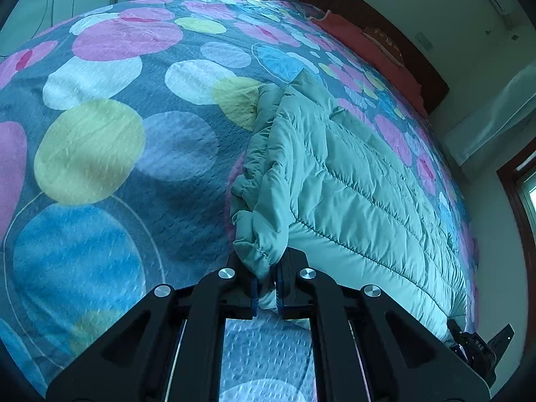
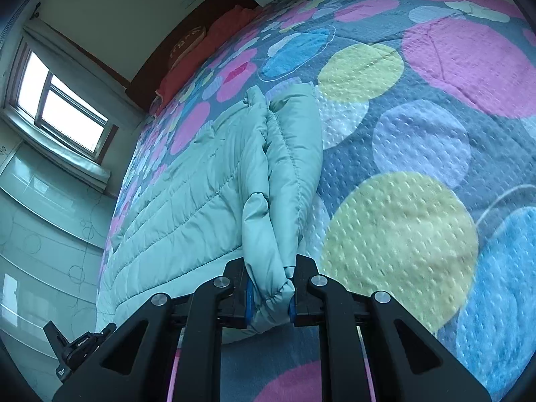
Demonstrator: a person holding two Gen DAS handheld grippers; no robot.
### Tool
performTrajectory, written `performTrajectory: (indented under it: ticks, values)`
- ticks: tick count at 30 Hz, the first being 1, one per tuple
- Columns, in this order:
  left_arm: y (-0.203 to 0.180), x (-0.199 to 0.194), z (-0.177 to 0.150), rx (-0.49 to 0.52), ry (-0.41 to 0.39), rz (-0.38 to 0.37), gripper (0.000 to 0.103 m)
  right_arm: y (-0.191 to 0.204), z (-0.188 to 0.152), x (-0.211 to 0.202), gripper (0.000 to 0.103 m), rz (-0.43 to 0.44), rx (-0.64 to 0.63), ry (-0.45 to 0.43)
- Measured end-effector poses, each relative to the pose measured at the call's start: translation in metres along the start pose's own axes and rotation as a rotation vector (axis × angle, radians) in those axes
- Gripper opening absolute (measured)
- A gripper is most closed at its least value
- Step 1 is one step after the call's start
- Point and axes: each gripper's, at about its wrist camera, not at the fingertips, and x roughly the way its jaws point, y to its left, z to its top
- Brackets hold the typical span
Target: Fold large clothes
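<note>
A pale mint quilted puffer jacket [image 1: 335,181] lies on a bed with a bedspread [image 1: 100,134] patterned in coloured circles. My left gripper [image 1: 266,288] is shut on a gathered sleeve cuff [image 1: 258,251] of the jacket, at its left edge. The jacket also shows in the right wrist view [image 2: 187,201]. My right gripper [image 2: 269,296] is shut on a bunched fold of the jacket [image 2: 271,268] at its right edge. Each gripper shows in the other's view: the right one [image 1: 479,348] low right, the left one [image 2: 77,348] low left.
A red pillow [image 1: 368,47] and a dark wooden headboard [image 1: 385,20] stand at the far end of the bed. A window [image 2: 60,110] is on the wall beside the bed. The bedspread [image 2: 418,167] spreads wide beside the jacket.
</note>
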Motion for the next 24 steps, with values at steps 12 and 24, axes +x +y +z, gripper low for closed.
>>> performTrajectory:
  ticks: [12,24]
  values:
    - [0.019,-0.030,-0.031,0.006,0.009,0.006,0.007,-0.014,-0.031,-0.024,0.015,0.002,-0.005,0.015]
    - [0.031,-0.042,-0.051,0.004,0.027,-0.002,0.008,-0.024,-0.048,-0.037,0.015,0.012,0.005,0.023]
